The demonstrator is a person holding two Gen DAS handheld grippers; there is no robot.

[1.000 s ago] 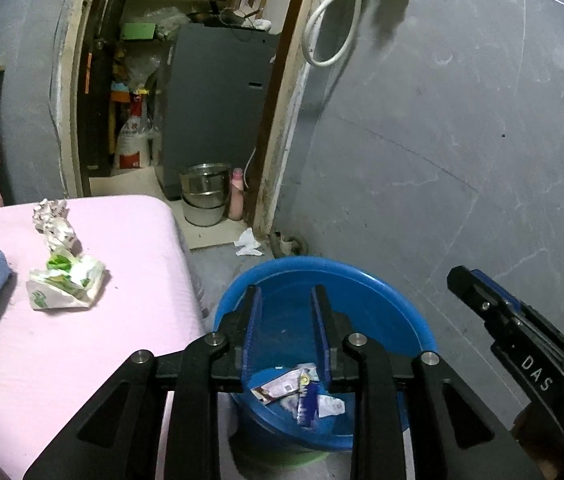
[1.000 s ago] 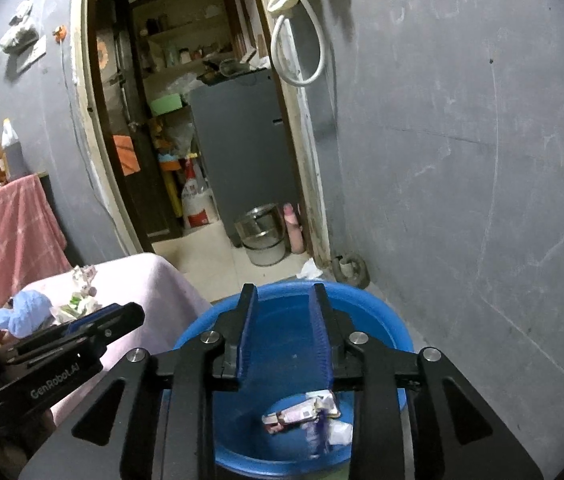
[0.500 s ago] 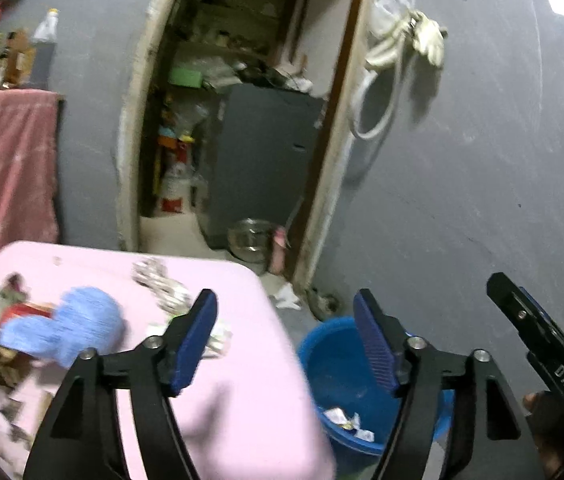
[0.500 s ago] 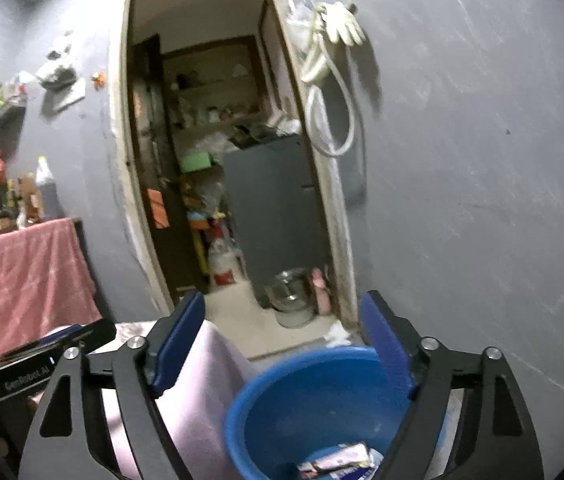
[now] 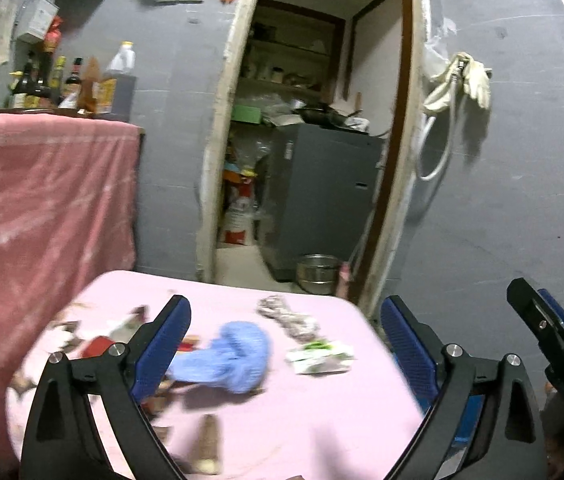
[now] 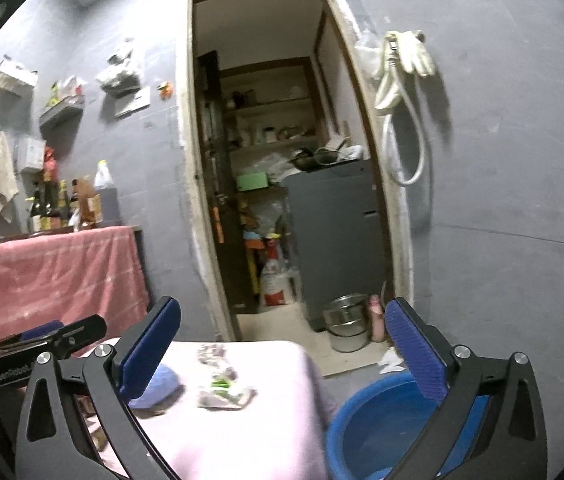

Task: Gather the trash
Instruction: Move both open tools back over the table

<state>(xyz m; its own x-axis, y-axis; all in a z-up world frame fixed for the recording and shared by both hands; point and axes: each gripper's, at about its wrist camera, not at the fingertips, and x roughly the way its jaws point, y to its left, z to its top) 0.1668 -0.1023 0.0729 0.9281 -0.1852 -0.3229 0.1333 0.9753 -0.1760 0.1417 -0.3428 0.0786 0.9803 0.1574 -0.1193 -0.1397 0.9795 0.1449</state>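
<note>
My left gripper (image 5: 286, 340) is open and empty above the pink table (image 5: 302, 420). On the table lie a white and green wrapper (image 5: 320, 358), a crumpled grey paper (image 5: 288, 318), a blue cloth (image 5: 234, 356) and several scraps (image 5: 94, 344) at the left. My right gripper (image 6: 282, 344) is open and empty, between the table (image 6: 242, 428) and the blue basin (image 6: 366, 428) on the floor. The wrapper (image 6: 224, 394) and the blue cloth (image 6: 158, 384) also show in the right wrist view. The right gripper's finger (image 5: 550, 340) shows at the right edge of the left wrist view.
A red cloth (image 5: 42, 208) hangs over a counter with bottles (image 5: 54, 80) at the left. A doorway (image 5: 314, 160) opens behind, with a grey cabinet (image 5: 322, 200) and a steel pot (image 5: 316, 274). A hose and glove (image 5: 458, 92) hang on the grey wall.
Both grippers have opened wide and lifted away from over the basin. The left one has swung left over the pink table. The right view has tilted up toward the doorway.
</note>
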